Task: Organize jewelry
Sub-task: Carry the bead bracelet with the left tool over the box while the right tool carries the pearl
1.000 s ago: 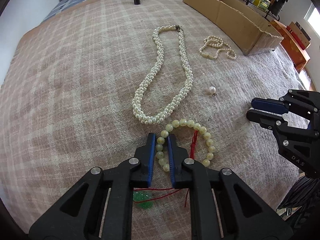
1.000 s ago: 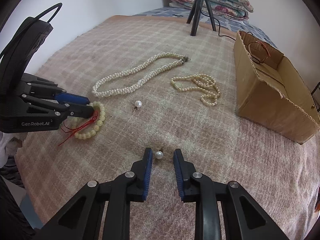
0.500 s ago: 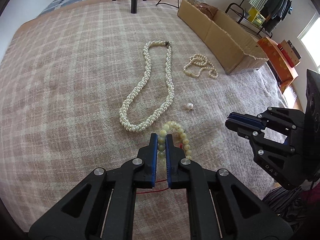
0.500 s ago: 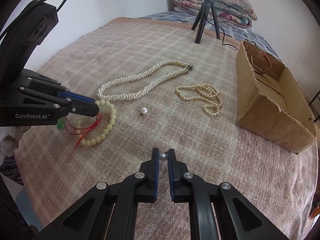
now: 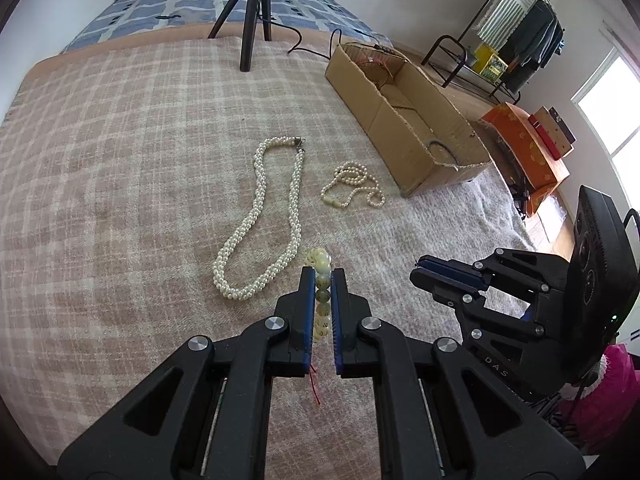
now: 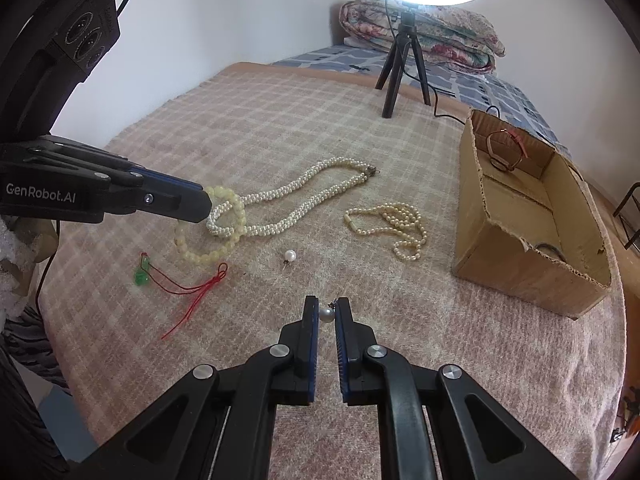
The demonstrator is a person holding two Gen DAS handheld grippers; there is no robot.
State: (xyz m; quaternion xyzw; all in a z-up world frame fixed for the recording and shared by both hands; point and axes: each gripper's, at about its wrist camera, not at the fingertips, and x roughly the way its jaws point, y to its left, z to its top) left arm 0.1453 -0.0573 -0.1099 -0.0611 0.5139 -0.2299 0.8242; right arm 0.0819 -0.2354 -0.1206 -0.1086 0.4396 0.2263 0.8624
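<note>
Gripping on both sides: left gripper (image 5: pixel 322 278) is clamped on the yellow bead bracelet (image 6: pixel 216 229), beads stacked between its blue pads (image 5: pixel 308 312); in the right wrist view the bracelet loop hangs from the left gripper tip (image 6: pixel 200 205), lower part sagging in front of the near end of the twisted pearl necklace (image 6: pixel 296 202), and I can't tell whether it touches the blanket. Bracelet's red cord (image 6: pixel 192 292) trails out over the blanket (image 6: pixel 280 128) with a small green charm (image 6: pixel 141 278) at its far end; a bit of red cord also shows under the left gripper's pads in the left wrist view. Right gripper (image 6: pixel 327 314) is pinched on a pearl earring (image 6: pixel 326 314), held right at the fingertips, post end poking out top right. Second pearl earring (image 6: pixel 289 257) lies loose on the blanket between the twisted necklace and the right gripper. Thin pearl strand (image 6: pixel 390 226) sits bunched just right of the twisted necklace, between it and the cardboard box (image 6: pixel 516 264). Box is open-topped at the right edge of the bed, torn near rim, with a brown strap item (image 6: pixel 502 152) in its far compartment and a dark ring-like item (image 6: pixel 548 249) in the near one. Ring light tripod (image 6: pixel 402 68) stands at the far end of the blanket.
</note>
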